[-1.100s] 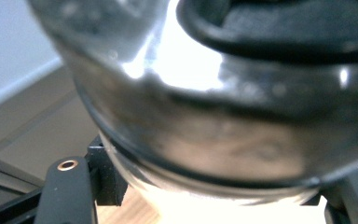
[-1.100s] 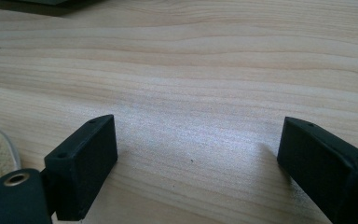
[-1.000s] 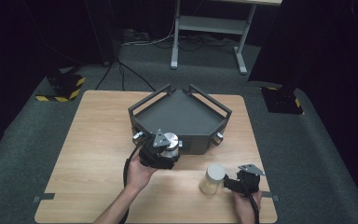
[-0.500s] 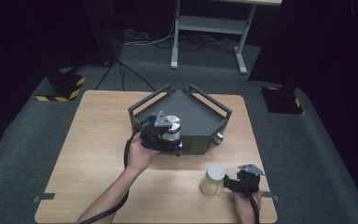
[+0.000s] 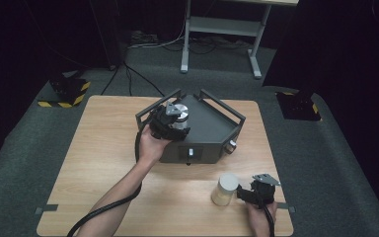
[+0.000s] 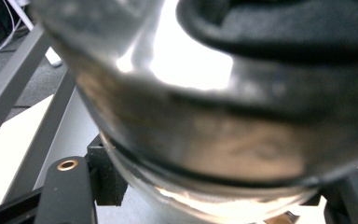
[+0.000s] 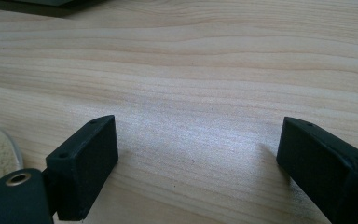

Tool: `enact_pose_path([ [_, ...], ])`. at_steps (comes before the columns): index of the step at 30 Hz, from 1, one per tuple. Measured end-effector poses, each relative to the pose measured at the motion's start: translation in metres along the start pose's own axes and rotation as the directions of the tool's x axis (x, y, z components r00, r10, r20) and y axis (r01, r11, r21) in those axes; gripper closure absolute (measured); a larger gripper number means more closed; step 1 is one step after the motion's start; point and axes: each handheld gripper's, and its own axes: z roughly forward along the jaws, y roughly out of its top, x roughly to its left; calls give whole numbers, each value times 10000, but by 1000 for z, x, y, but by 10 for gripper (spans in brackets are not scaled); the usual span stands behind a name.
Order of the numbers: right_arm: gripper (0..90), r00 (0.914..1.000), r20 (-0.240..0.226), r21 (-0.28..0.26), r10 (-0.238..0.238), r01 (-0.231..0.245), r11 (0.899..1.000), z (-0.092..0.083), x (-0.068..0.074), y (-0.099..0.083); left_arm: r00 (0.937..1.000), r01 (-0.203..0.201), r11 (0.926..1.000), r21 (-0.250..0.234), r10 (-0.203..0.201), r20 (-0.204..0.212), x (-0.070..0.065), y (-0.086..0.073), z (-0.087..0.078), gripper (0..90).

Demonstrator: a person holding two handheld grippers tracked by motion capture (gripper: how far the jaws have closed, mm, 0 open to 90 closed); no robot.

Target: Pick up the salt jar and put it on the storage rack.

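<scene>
So the left tool [image 5: 170, 122] is clamped on a jar with a silver lid [image 5: 179, 114], just above centre in the high view, right over the left side of the dark grey tray [image 5: 212, 129]. In the left gripper view the jar [image 6: 214, 116] sits jammed right up against the lens, blurry glass and a black band across it, with the tray rails in the left part of the frame. The jar looks like it's hanging over the tray floor rather than sitting on it, though I can't say for sure from here.

If the step is parking it in the tray, my take:
- Keep the jar upright and come straight down, the rail at the tray's left edge is close and would be easy to clip.
- Let the base sit flat before easing the grip, otherwise it might tip.
- Back the tool out the way it came in, not sideways through the rail.

The right tool [image 5: 249, 194] sits in the lower right of the high view with its jaws spread and nothing between them, just bare wood of the bench [image 7: 205, 70] in its own view. A second jar with pale grainy contents [image 5: 225, 189] stands just beside it, so that's probably next.
</scene>
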Motion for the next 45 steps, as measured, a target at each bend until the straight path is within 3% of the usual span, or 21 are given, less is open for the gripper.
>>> enact_pose_path([
  [6,124,10000,-13,-1,14,-14,10000,0,0,0,9997,230,9993,287,-228,-69,5,-1,17,306],
  [14,125,10000,-14,0,30,-30,10000,0,0,0,9986,534,9974,483,-534,4,10,-5,26,306],
  [38,127,10000,16,16,5,-5,10000,0,1,0,9971,719,9967,367,-728,222,17,-8,27,301],
  [40,127,10000,16,19,-5,5,10000,0,1,0,9955,861,9958,322,-873,373,19,-10,27,264],
  [45,127,10000,17,11,-25,25,10000,0,1,0,9961,734,9968,320,-748,458,20,-13,25,112],
])
